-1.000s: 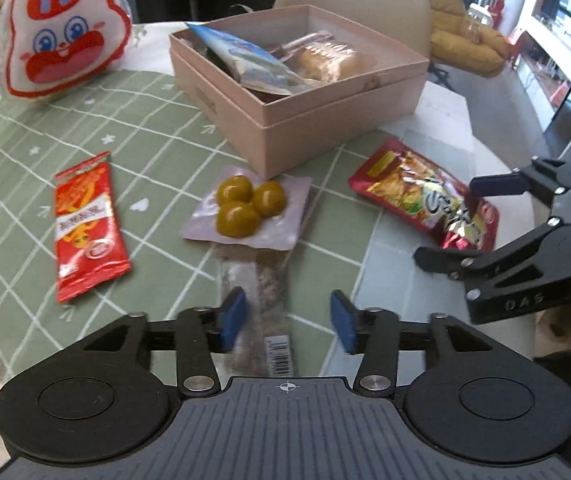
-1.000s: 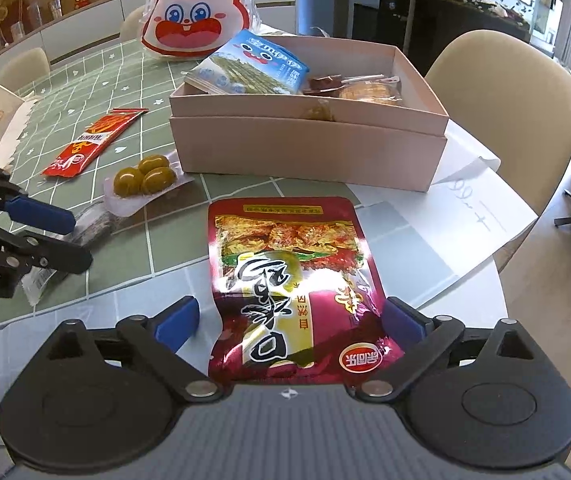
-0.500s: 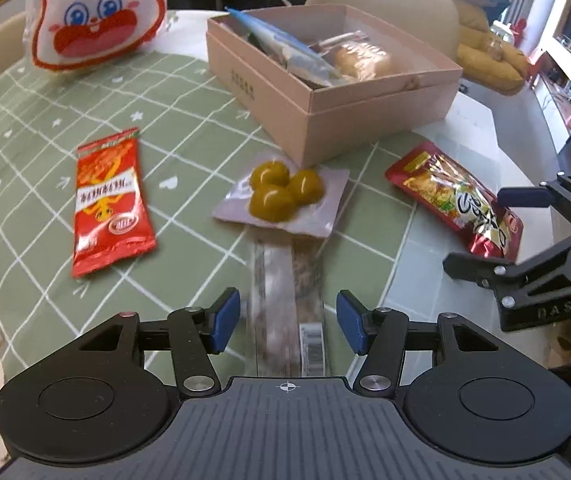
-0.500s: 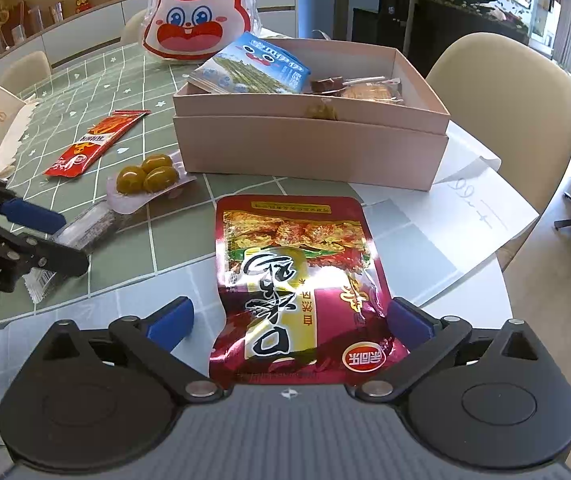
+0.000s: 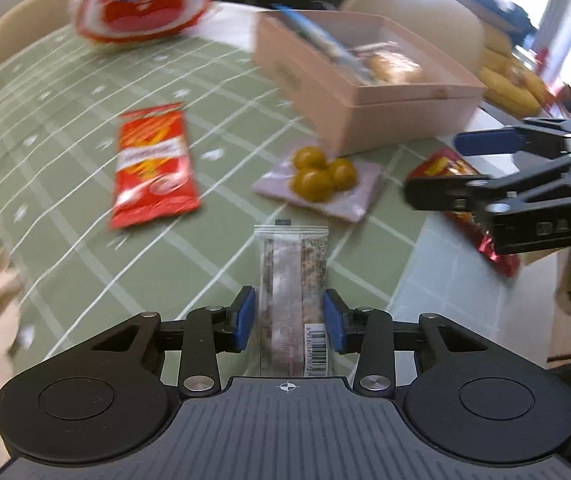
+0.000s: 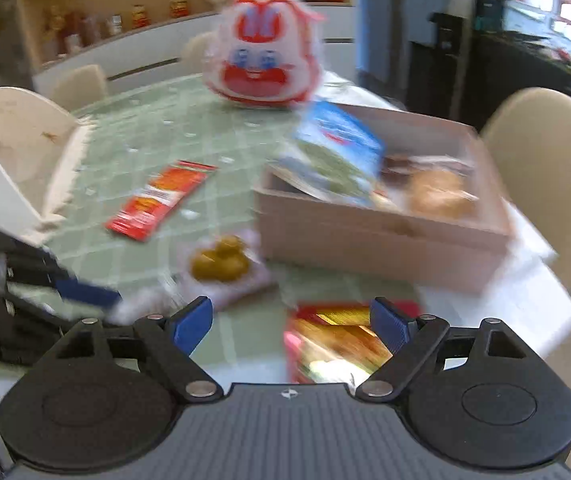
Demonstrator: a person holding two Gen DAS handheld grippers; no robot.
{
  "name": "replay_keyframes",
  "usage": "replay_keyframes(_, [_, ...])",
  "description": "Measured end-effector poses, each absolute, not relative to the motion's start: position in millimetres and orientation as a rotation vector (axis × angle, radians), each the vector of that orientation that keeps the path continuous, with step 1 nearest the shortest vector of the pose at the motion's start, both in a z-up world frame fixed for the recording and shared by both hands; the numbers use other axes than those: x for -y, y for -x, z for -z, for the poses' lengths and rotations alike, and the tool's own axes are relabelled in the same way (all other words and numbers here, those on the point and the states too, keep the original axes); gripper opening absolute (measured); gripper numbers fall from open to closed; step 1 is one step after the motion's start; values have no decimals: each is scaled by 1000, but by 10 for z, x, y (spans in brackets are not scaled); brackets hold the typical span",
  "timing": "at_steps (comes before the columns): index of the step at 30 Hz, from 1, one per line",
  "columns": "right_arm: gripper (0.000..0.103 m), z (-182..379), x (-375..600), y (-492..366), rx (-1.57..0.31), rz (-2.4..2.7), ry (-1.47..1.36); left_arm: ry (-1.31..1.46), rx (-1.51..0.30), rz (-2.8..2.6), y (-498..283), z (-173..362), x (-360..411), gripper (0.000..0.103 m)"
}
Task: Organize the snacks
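Left gripper (image 5: 289, 318): jaws set on either side of the clear bar packet (image 5: 293, 280), pads just beside its edges; I can't tell whether they actually press it. The bar points away along the fingers, barcode end nearest me, and looks lifted off the green cloth (image 5: 65, 208), though the blur leaves that uncertain.

Left to right on the cloth: red sachet (image 5: 151, 164), flat; olive pack (image 5: 319, 180), just in front of the pink box (image 5: 365, 96); foil pouch (image 5: 461, 196), partly hidden behind my right tool.

Right gripper (image 6: 291, 322): jaws wide apart, holding nothing. The pouch lies flat below and between them, toward the right finger.

My read: the bar goes into the box next. To do it well, I'd close firmly before carrying it; a slick wrapper pinched only by its edges could buckle or slide out. Lift it high enough to pass the olives and the near wall. The box's left half holds the tilted blue bag (image 6: 337, 156), with a bun (image 6: 437, 192) to its right, so aim for whatever gap shows and release low. I'd keep the right tool clear of the left's path.
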State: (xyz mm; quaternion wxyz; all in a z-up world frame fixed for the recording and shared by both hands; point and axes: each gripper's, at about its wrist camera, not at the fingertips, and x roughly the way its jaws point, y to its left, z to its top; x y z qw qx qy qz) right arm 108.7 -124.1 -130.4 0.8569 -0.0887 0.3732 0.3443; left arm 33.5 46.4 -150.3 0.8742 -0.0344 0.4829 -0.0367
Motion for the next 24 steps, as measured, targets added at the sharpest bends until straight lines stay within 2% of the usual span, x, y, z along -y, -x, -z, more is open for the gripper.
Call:
replay_keyframes(4, [87, 1481, 794, -1184, -802, -766, 257, 127, -1000, 45, -220, 1500, -564, 42])
replay_keyframes(6, [83, 1561, 641, -1214, -813, -780, 291, 125, -990, 41, -174, 1505, -554, 43])
replay_keyframes(8, [70, 1596, 578, -1204, -817, -775, 323, 110, -979, 37, -154, 1509, -529, 44])
replay_keyframes(10, [67, 1559, 590, -1164, -806, -783, 334, 107, -978, 30, -159, 1508, -512, 46])
replay_keyframes(11, [47, 1543, 608, -1156, -817, -803, 337, 110, -979, 28, -164, 1506, -506, 47])
replay_keyframes(12, [48, 1526, 643, -1136, -828, -815, 342, 114, -980, 29, -167, 1507, -499, 47])
replay_keyframes(14, [30, 1513, 747, -1076, -850, -820, 361, 123, -980, 23, -166, 1508, -502, 47])
replay_keyframes(22, [30, 1432, 1114, -862, -897, -861, 343, 133, -971, 25, -141, 1508, -511, 47])
replay_keyframes(24, [39, 1388, 1067, -899, -854, -836, 341, 135, -967, 19, -138, 1510, -509, 47])
